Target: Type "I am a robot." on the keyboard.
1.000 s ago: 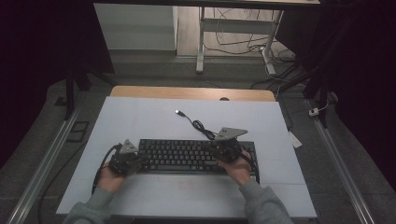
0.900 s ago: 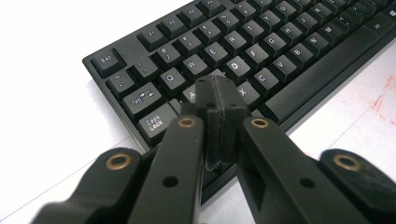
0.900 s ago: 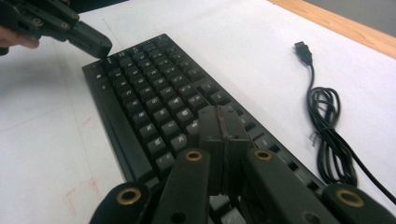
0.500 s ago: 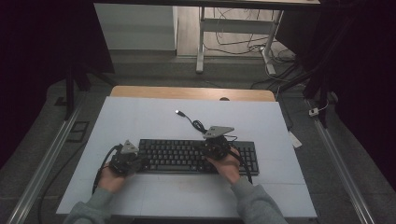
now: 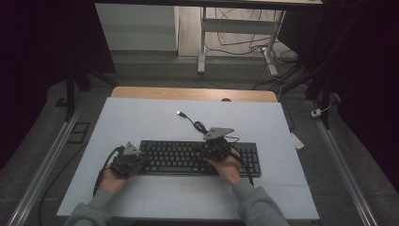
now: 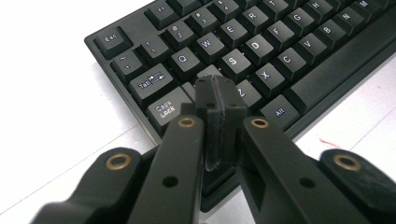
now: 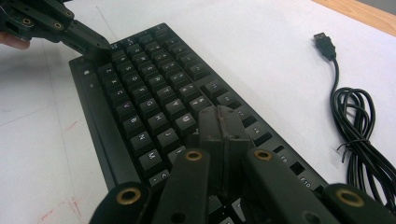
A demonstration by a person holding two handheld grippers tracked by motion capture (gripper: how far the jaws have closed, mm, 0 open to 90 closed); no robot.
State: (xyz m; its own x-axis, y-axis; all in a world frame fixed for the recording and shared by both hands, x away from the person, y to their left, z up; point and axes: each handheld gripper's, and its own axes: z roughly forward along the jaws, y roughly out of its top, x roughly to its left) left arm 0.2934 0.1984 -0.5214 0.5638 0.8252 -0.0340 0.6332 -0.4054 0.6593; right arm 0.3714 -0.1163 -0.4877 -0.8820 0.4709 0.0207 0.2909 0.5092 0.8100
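Note:
A black keyboard (image 5: 188,157) lies across the white table (image 5: 150,117). My left gripper (image 5: 136,162) rests at the keyboard's left end, shut with nothing between its jaws. In the left gripper view its tips (image 6: 219,91) sit over the keys (image 6: 233,60) beside Caps Lock. My right gripper (image 5: 215,147) is shut too, over the keyboard's right-middle part. In the right gripper view its closed tips (image 7: 219,119) hover over the keys (image 7: 154,102). The left gripper (image 7: 95,44) shows far off at the keyboard's (image 7: 140,107) other end.
The keyboard's black cable (image 5: 200,126) lies coiled behind it, its USB plug (image 5: 179,113) loose on the table; in the right gripper view the cable (image 7: 359,126) and plug (image 7: 323,41) lie at the right. A wooden edge (image 5: 193,94) runs along the table's far side.
My right hand has slid left along the keyboard, from near its right end toward the middle. The left hand has stayed put.

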